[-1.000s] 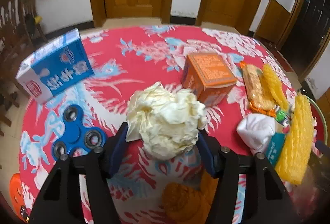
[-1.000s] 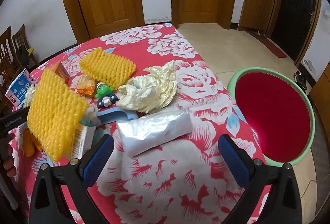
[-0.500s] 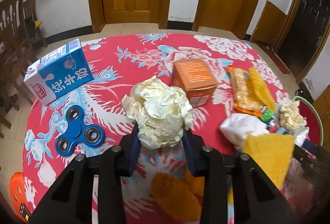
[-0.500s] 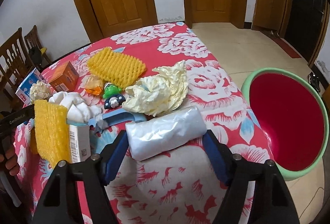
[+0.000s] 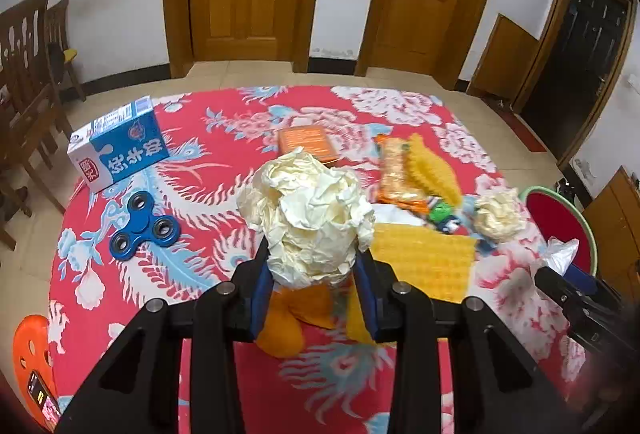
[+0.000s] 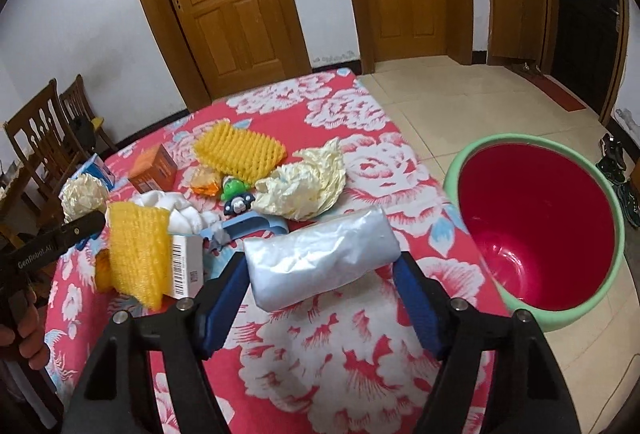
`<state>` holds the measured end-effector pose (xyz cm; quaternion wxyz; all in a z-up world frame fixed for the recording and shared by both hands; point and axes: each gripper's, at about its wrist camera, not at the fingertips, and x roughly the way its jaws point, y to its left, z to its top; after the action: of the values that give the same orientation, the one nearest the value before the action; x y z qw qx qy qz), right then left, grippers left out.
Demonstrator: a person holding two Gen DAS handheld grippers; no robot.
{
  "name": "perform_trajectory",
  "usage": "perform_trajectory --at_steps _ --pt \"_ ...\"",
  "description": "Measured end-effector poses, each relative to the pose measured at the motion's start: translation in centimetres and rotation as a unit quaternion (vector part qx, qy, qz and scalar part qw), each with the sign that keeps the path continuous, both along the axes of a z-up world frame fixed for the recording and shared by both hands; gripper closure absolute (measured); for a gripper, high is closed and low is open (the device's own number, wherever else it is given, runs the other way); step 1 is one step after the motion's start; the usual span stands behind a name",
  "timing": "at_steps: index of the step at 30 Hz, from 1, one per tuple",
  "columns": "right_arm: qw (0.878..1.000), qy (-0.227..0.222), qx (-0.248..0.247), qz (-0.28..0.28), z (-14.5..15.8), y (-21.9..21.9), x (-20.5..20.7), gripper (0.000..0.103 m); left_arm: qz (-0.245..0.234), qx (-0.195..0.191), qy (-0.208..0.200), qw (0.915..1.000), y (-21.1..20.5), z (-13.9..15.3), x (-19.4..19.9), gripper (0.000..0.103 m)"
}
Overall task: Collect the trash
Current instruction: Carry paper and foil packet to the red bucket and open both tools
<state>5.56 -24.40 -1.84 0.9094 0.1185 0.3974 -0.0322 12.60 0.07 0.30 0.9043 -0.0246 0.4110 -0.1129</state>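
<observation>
My left claw (image 5: pixel 316 298) pinches a crumpled cream paper ball (image 5: pixel 310 222), my right claw (image 6: pixel 322 298) a silvery plastic packet (image 6: pixel 320 258); the red-lined green bin (image 6: pixel 536 218) sits empty, and the desk (image 6: pixel 340 354) remains littered.

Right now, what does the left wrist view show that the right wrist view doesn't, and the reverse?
Left wrist only: the blue spinner on the cloth, and the left gripper shut on the paper ball.

Right wrist only: the bin's red inside, and the right gripper shut on the silver bag.

Both: the orange box, milk carton, green toy and foam net.
</observation>
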Motion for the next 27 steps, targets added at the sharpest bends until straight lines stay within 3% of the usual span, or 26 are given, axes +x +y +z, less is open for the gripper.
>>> perform_trajectory --at_steps 12,27 --pt "0.999 -0.035 0.004 -0.023 2.6 -3.0 -3.1 0.027 -0.034 -0.001 -0.026 0.9991 -4.5 2.5 -2.4 0.065" --pt "0.995 -0.047 -0.001 -0.093 3.7 -10.6 -5.7 0.027 -0.113 0.003 -0.018 0.9934 -13.0 2.4 -2.6 0.065"
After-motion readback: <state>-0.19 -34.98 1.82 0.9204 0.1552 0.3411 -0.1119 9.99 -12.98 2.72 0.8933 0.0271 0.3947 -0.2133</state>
